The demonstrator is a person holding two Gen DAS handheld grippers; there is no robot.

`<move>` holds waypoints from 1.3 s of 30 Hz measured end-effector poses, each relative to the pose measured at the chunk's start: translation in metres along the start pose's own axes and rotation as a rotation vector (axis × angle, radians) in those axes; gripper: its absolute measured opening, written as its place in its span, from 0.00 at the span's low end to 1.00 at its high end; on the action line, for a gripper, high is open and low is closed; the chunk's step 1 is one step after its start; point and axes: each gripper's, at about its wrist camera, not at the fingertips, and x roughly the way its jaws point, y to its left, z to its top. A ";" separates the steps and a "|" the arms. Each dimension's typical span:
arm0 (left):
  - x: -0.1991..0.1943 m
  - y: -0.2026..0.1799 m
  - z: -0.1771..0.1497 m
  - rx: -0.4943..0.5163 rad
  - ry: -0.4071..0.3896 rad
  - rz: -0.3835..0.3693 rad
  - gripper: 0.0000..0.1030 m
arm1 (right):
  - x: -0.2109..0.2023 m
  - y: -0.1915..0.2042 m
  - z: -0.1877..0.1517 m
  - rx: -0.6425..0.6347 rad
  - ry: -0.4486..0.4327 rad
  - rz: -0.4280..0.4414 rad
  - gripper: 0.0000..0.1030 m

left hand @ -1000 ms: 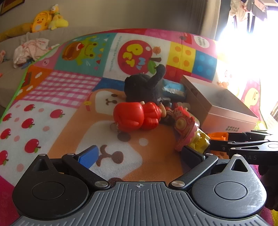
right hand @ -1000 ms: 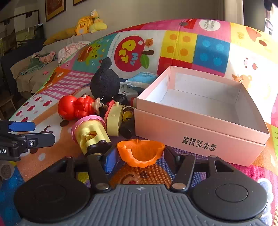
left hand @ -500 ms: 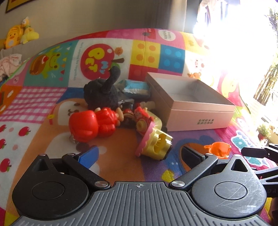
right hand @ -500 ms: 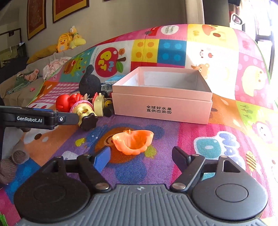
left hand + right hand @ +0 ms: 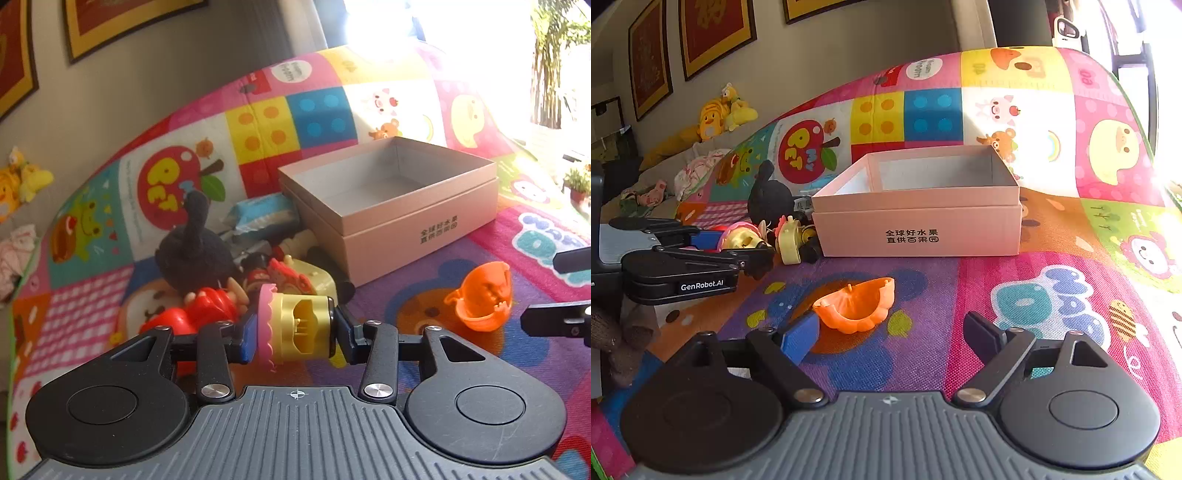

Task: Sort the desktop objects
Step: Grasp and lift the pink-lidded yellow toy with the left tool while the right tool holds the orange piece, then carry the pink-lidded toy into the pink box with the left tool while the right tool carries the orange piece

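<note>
"GenRobot.AI" stands on the left gripper [image 5: 753, 240]; Chinese characters mark the pink box [image 5: 916, 232].

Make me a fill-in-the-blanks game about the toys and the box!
1. The left gripper is shut on a yellow toy with a ____ frill.
2. The pumpkin half on the mat is coloured ____.
3. Inside, the pink box is ____.
4. The black plush sits to the ____ of the box.

Missing words: pink; orange; empty; left

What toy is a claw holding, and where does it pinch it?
The left claw pinches the yellow plastic cupcake-shaped toy with the pink frill by its two ends, frill and base. The right claw is opening and holds nothing.
</note>
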 end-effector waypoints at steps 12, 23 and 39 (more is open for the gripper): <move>-0.009 -0.019 -0.008 0.188 -0.022 -0.015 0.55 | 0.000 0.000 0.000 0.013 -0.004 -0.011 0.90; -0.031 -0.030 -0.008 0.115 -0.053 -0.227 0.79 | 0.000 -0.002 0.000 0.026 -0.002 -0.014 0.93; -0.004 -0.006 -0.015 -0.111 0.010 -0.065 0.93 | 0.000 -0.004 0.000 0.040 0.002 -0.028 0.95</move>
